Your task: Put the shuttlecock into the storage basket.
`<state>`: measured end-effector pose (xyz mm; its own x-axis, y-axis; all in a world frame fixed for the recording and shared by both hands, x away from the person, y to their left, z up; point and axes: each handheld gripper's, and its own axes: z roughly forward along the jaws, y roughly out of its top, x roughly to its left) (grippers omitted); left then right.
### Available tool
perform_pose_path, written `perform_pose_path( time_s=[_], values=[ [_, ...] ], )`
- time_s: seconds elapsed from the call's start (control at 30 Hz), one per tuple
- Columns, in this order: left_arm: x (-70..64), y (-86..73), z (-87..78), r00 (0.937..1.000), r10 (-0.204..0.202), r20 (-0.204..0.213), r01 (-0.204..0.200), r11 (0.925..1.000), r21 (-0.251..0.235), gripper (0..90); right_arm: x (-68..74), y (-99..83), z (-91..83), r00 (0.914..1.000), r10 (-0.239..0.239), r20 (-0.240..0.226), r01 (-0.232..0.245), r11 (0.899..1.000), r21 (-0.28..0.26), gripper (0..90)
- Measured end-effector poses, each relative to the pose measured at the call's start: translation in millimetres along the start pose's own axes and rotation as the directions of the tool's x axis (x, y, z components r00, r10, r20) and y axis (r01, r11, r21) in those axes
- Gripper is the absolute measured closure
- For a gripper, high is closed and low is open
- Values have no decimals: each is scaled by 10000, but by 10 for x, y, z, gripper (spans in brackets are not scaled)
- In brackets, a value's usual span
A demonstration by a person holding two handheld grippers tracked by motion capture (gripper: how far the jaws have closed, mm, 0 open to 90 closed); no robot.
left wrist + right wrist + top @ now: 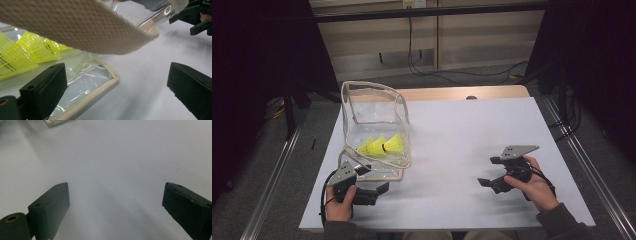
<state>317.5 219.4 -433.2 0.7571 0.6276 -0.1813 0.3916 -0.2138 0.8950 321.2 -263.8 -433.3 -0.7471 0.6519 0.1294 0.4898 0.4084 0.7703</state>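
Watching the left gripper [374, 192] hover wide open at the near edge of the clear bag [374, 127] holding yellow shuttlecocks [382, 145], the right gripper [492, 172] wide and well apart, I'd fear the floppy film slipping out.

3 shuttlecocks [382, 145] in bag [362, 107], table's [472, 130] left

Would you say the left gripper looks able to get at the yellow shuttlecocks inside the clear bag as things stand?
Probably not directly: the left gripper is open beside the clear bag, but the bag's wall and beige strap lie between it and the shuttlecocks.
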Motion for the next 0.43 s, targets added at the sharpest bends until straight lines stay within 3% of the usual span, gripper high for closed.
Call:
perform_pose_path(
  time_s=[0.43],
  values=[
    [1,-1,-1,10000,19,-4,-19,10000,13,26,5,-48,1,10000,-15,53,16,10000,-50,73]
  ],
)
